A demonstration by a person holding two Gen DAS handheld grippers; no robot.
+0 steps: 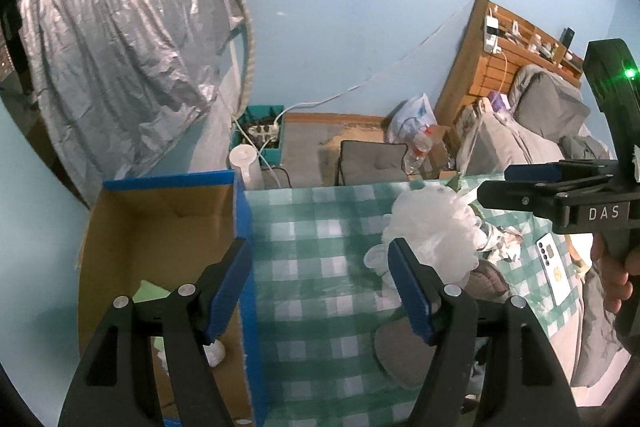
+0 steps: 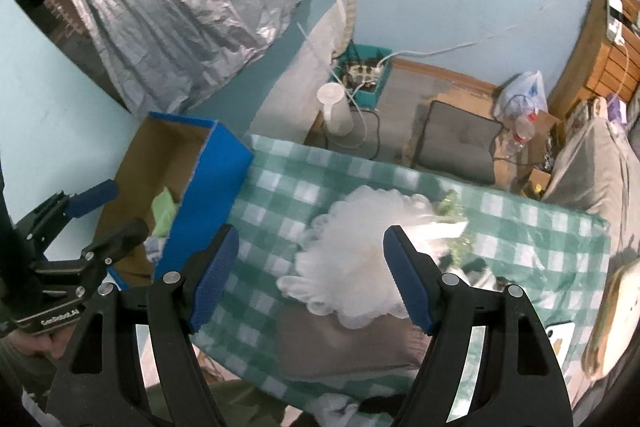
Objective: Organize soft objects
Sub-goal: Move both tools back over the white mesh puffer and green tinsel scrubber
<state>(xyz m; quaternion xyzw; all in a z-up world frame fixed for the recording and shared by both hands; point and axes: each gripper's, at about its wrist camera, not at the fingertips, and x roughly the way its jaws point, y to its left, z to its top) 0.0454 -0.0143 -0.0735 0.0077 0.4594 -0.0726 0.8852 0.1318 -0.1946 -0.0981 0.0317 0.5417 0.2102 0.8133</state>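
Observation:
A white mesh bath puff (image 1: 434, 227) lies on the green checked tablecloth (image 1: 316, 227), partly on a grey-brown cloth (image 1: 404, 351). It also shows in the right wrist view (image 2: 352, 263), with the grey-brown cloth (image 2: 340, 343) under its near side. My left gripper (image 1: 320, 287) is open and empty, over the table beside the blue-edged cardboard box (image 1: 160, 247). My right gripper (image 2: 310, 275) is open and empty, above and just before the puff. The box (image 2: 208, 187) holds a light green cloth (image 2: 164, 211).
A white phone (image 1: 554, 267) and patterned cloths (image 1: 500, 239) lie at the table's right. Beyond the table's far edge are a white fan (image 2: 336, 107), a grey cushion (image 2: 456, 139), a power strip in a teal bin (image 2: 364, 75) and a bed (image 1: 540, 123).

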